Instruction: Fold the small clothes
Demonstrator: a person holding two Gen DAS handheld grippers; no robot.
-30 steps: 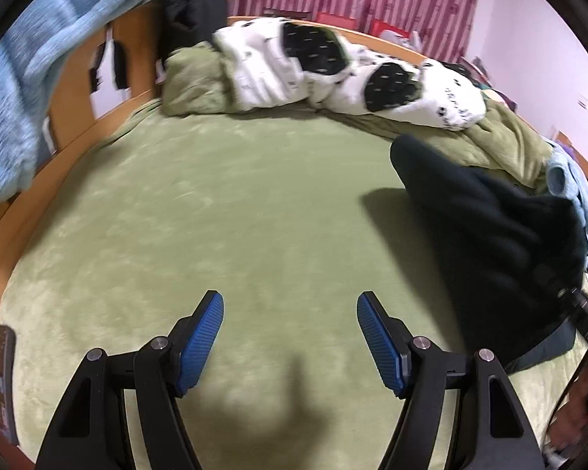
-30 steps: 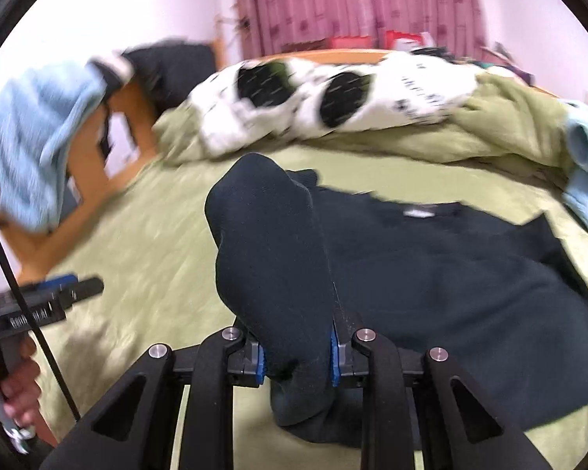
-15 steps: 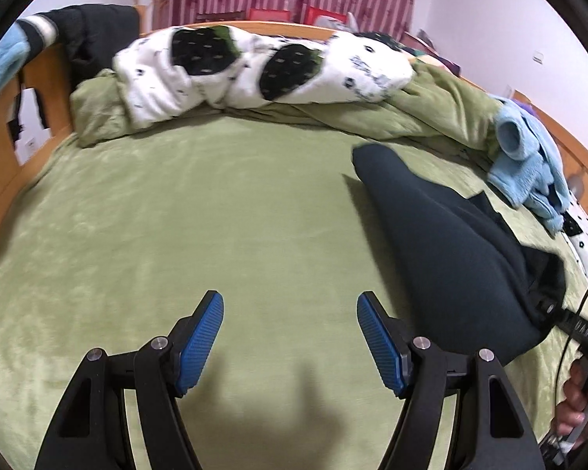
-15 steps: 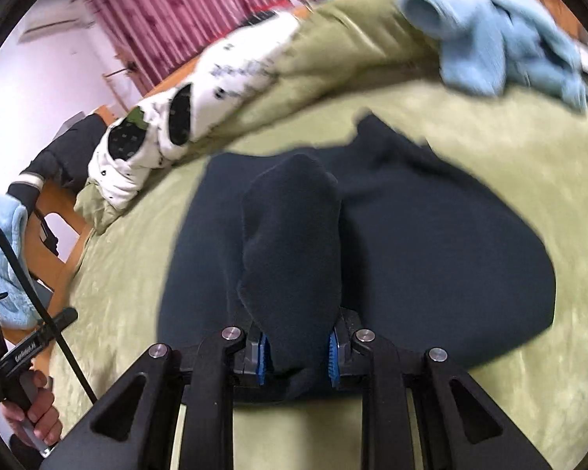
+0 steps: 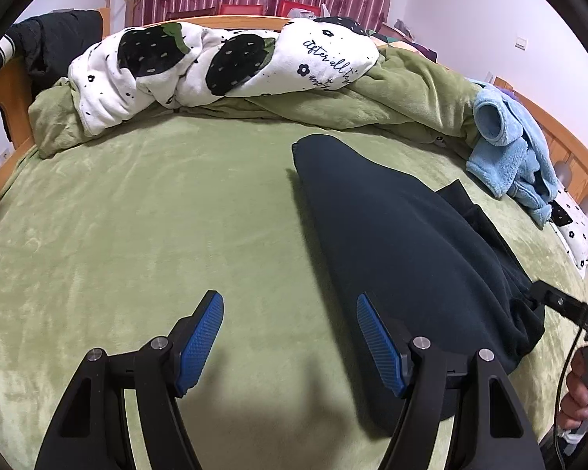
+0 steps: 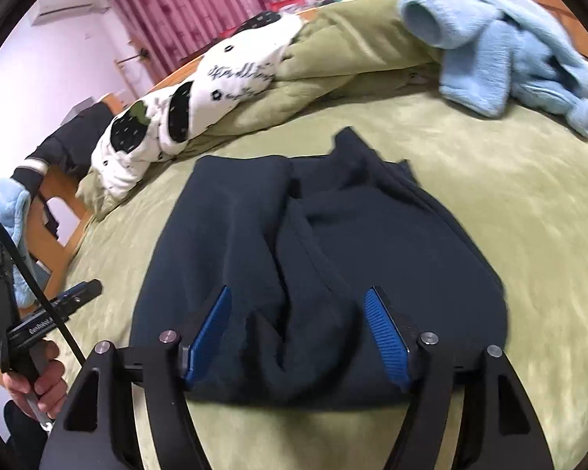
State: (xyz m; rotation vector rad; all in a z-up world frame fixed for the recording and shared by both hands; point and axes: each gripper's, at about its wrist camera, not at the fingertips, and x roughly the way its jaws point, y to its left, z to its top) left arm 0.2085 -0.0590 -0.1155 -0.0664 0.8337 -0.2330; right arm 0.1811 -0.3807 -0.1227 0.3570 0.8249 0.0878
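Both grippers have jaws spread apart, gripping nothing. Right gripper [image 6: 296,337] straddles a raised fold of the dark garment [image 6: 321,258], which lies on the green bedspread [image 6: 490,180]. Left gripper [image 5: 290,337] hovers over the bedspread just beside the garment's edge.

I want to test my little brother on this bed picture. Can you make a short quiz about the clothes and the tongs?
1. True or false: the right tongs are squeezing the dark navy fleece garment.
2. What colour is the fuzzy garment heaped at the far edge of the green plush bedspread?
3. The left tongs are: A) open above bare bedspread, B) shut on a sock, C) holding the white strawberry-print blanket.

Key: 1 false, they stand open with the cloth lying loose between them; 2 light blue; 3 A.
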